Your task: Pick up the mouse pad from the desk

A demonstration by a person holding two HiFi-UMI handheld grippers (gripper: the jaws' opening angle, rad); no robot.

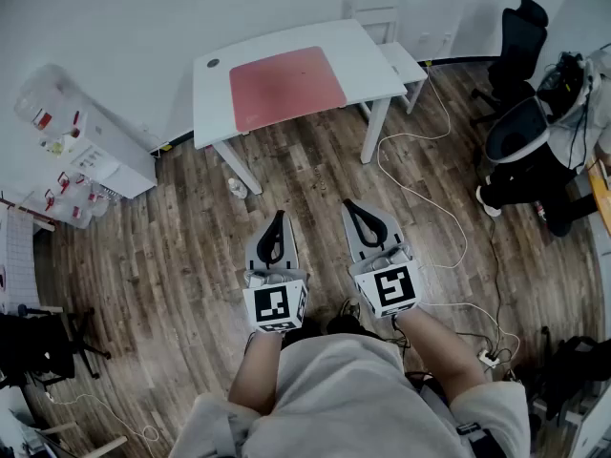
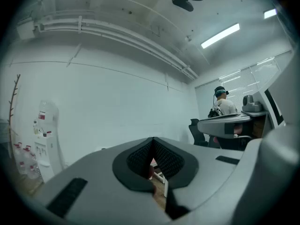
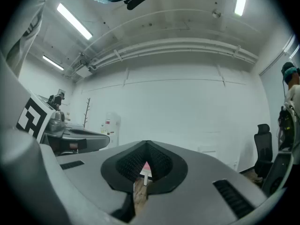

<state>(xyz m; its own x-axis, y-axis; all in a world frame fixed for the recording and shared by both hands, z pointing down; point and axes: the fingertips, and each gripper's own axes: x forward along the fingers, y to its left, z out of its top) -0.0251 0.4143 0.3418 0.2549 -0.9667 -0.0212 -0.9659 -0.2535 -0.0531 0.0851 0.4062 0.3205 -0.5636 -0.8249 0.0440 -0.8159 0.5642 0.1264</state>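
Observation:
A red mouse pad [image 1: 286, 87] lies flat on a white desk [image 1: 212, 103] at the far side of the room in the head view. Both grippers are held level over the wooden floor, well short of the desk and touching nothing. My left gripper [image 1: 279, 215] is shut, its dark pads meeting at the tip [image 2: 153, 139] with nothing between them. My right gripper [image 1: 348, 203] is shut and empty too [image 3: 147, 143]. Through the small gap under its tip a sliver of the pink mouse pad [image 3: 146, 166] shows.
A white chair [image 1: 396, 51] stands behind the desk's right end. Black office chairs [image 1: 520, 31] and white cables [image 1: 430, 198] fill the right side. A white water dispenser [image 1: 91, 151] stands at the left wall, a bottle [image 1: 236, 188] by the desk leg. A person [image 2: 224, 107] stands beyond.

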